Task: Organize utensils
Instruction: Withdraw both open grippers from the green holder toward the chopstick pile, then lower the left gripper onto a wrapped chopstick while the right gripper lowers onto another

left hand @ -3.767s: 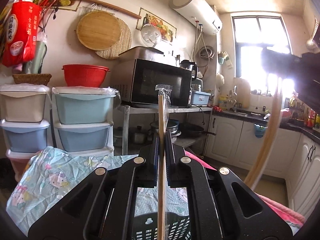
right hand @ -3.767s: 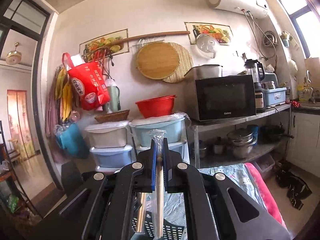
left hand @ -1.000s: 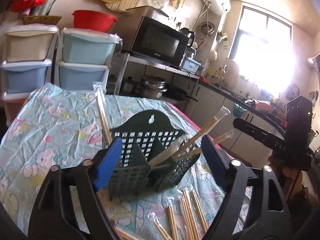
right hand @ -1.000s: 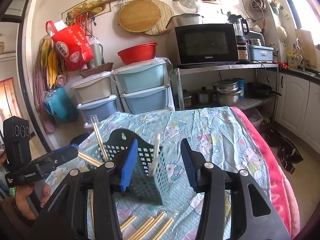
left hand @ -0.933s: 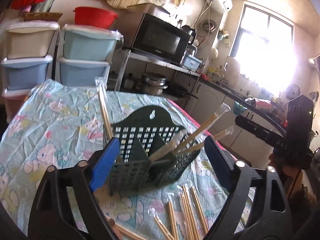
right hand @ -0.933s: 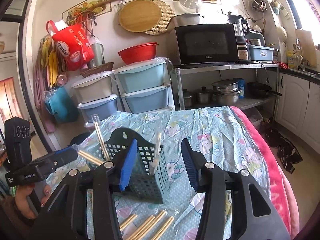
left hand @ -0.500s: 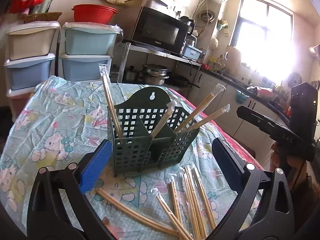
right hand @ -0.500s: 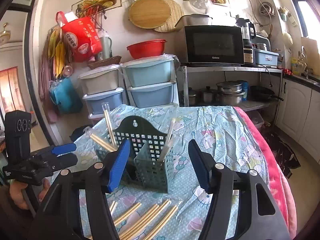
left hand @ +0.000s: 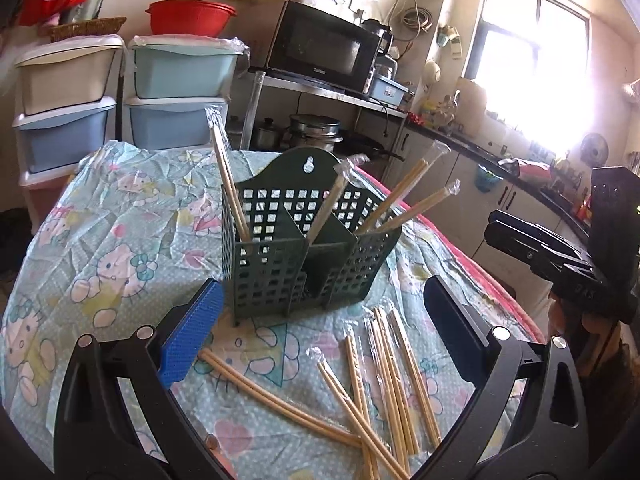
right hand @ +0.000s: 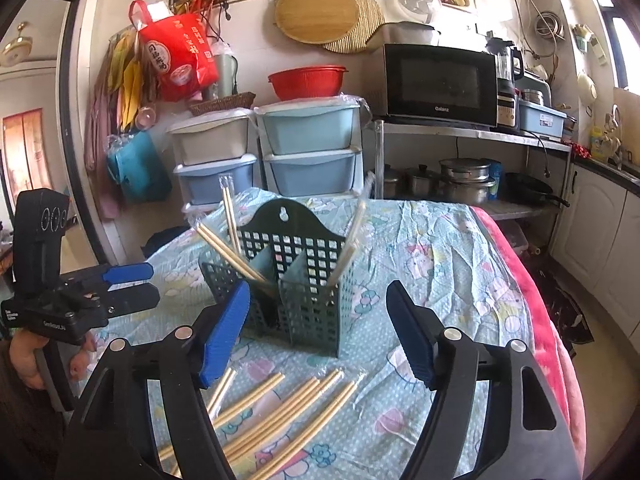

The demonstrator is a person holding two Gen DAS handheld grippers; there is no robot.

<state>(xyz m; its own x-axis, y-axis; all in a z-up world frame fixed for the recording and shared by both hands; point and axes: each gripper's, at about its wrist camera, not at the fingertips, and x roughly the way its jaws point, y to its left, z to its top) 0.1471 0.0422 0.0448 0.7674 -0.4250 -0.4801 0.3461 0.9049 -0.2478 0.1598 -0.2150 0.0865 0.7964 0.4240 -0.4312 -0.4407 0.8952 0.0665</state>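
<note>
1. A black microwave (right hand: pixel 438 84) sits on a metal shelf rack (right hand: pixel 472 132) against the pale wall.
2. Stacked pastel plastic drawers (right hand: pixel 310 148) stand beside it.
3. Harsh daylight floods through a dark-framed window (left hand: pixel 532 48) above white cabinets (right hand: pixel 600 216).

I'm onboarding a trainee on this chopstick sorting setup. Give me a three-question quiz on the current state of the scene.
1. True or false: the left claw holds a chopstick pair.
2. How many wrapped chopstick pairs stand in the green holder? A) two B) four C) seven
3. Fill in: the loose chopsticks lie on the ______, in front of the holder.

Key: 1 false, both the left and the right claw are open and empty, and the right one's jaws have just been opening. 2 B. 3 tablecloth.
</note>
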